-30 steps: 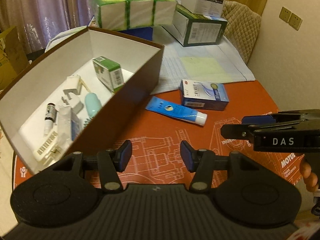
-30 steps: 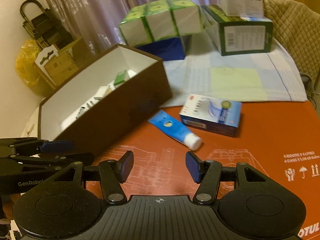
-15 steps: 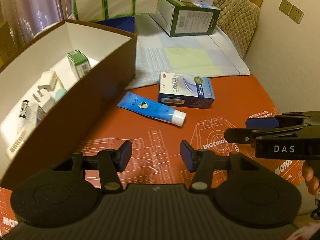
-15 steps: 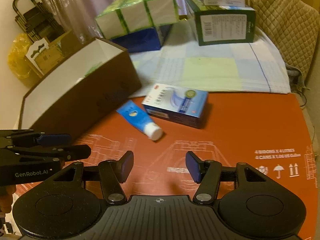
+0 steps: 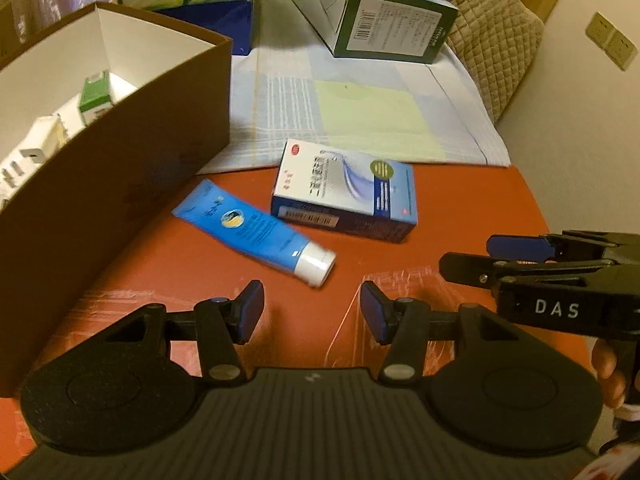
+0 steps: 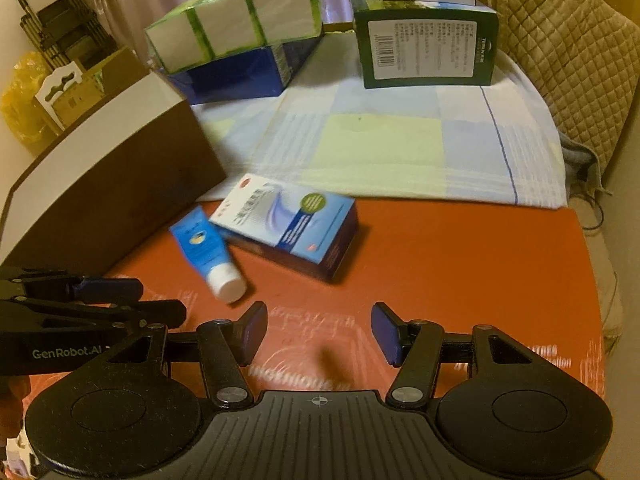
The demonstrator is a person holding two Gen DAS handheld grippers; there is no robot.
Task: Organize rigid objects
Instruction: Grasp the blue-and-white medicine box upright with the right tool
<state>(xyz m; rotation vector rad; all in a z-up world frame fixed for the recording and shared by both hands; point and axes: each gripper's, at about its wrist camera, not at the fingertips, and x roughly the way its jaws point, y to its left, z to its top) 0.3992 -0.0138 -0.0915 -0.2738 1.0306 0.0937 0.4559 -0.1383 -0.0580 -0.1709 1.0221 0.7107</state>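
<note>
A blue tube with a white cap (image 5: 256,234) (image 6: 206,252) lies on the red mat (image 5: 460,220) beside a blue-and-white carton (image 5: 346,196) (image 6: 290,224). Left of them stands a brown box (image 5: 112,176) (image 6: 108,184) with white inner walls, holding a green-and-white carton (image 5: 94,98) and white items. My left gripper (image 5: 312,314) is open and empty, hovering just short of the tube's cap. My right gripper (image 6: 320,332) is open and empty too, over bare mat near the cap. Each gripper shows at the side of the other's view.
A pale checked cloth (image 6: 380,148) covers the table's far part. On it sit a green-banded pack (image 6: 236,36) atop a dark blue box (image 6: 240,74), and a dark green carton (image 6: 426,50). A quilted chair back (image 6: 568,52) stands at right.
Both grippers have moved forward and down toward the tube and carton, which now look larger and nearer. The brown box has slid to the left of both views. Jaw widths are unchanged.
</note>
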